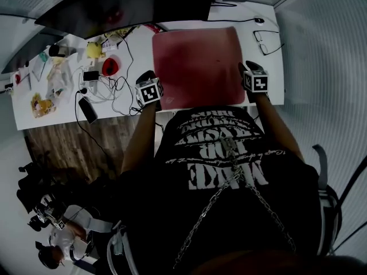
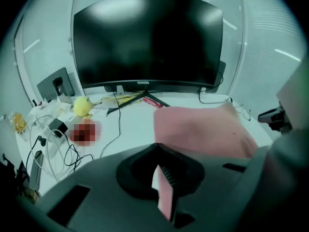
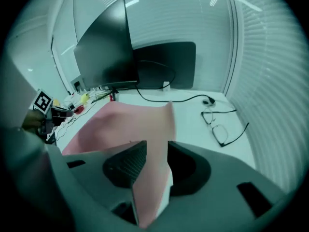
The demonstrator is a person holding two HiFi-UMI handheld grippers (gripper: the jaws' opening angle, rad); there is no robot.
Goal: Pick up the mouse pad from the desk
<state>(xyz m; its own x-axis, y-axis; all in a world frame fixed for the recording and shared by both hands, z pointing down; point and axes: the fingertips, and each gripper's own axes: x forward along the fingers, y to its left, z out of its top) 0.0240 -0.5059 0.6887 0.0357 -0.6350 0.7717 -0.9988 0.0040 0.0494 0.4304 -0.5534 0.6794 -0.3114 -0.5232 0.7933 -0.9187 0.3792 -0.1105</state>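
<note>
The grasp is half made — the mouse pad (image 1: 195, 65), on the desk (image 1: 268, 44), is pinched at its near left corner by the closed left gripper (image 2: 161, 178), but its right edge is only straddled by the half-open right gripper (image 3: 152, 163), which should be closed before lifting.

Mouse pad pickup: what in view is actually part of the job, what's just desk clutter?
Job: mouse pad; left gripper, jaws shut on its edge; right gripper, pad between its jaws.
Clutter: monitor, glasses, cable tangle, phone.
</note>
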